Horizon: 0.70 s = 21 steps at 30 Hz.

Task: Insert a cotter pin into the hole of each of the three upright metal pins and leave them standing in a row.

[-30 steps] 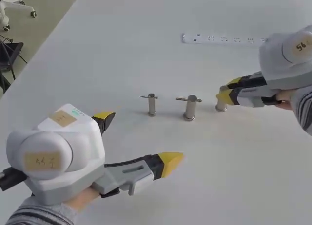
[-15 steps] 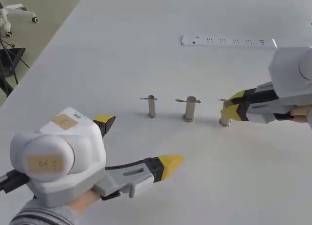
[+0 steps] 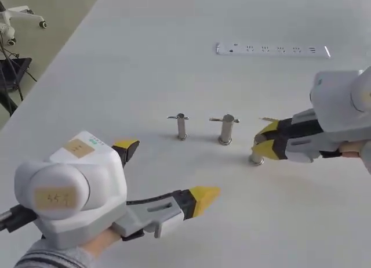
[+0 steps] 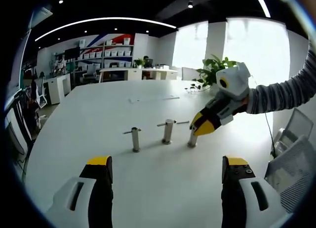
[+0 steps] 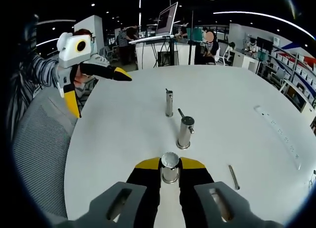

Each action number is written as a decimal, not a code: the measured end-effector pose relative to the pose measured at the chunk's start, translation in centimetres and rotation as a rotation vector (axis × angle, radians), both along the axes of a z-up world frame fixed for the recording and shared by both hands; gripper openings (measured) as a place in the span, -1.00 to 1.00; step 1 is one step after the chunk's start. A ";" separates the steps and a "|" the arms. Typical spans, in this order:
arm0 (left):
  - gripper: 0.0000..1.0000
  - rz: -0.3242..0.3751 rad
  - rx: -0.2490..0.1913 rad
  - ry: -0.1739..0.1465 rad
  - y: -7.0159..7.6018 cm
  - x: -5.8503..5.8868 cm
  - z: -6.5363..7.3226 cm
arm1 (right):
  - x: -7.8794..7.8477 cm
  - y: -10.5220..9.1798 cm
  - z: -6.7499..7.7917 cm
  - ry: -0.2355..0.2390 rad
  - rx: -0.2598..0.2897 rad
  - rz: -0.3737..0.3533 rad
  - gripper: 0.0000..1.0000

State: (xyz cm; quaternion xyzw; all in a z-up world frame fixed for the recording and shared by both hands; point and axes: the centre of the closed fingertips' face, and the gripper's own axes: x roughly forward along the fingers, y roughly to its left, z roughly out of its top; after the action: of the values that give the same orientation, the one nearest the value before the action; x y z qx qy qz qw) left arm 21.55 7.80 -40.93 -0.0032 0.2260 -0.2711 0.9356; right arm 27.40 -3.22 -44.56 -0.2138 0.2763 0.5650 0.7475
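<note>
Jaws of the right gripper (image 3: 262,144) are pinched on the third short silver metal pin (image 3: 255,158). It is held upright with its foot at the white bench (image 3: 145,59), to the right of the other two and slightly nearer the person. The left silver pin (image 3: 182,127) and the middle silver pin (image 3: 226,130) are stood side by side, each crossed near its top by an inserted wire cotter pin (image 3: 174,116). A loose thin metal cotter pin (image 5: 233,177) is laid flat on the bench near the held pin. The left gripper (image 3: 165,169) is held well apart from the pins, its jaws spread wide with nothing between them.
</note>
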 end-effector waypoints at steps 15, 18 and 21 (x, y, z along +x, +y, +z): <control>0.80 -0.006 -0.006 0.003 -0.1 -0.1 -0.1 | -0.4 0.8 -0.1 -0.016 0.018 -0.072 -0.84; 0.80 -0.009 -0.004 0.006 -0.2 -0.2 -0.2 | -0.5 0.8 -0.1 -0.014 0.029 -0.084 -0.84; 0.80 -0.012 -0.005 0.007 -0.3 -0.2 -0.3 | -0.5 0.9 -0.1 -0.010 0.044 -0.092 -0.84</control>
State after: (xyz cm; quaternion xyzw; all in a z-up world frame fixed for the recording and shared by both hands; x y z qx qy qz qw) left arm 21.35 7.47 -41.22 -0.0052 0.2287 -0.2773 0.9332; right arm 26.91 -2.36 -44.69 -0.1873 0.2697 0.5350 0.7784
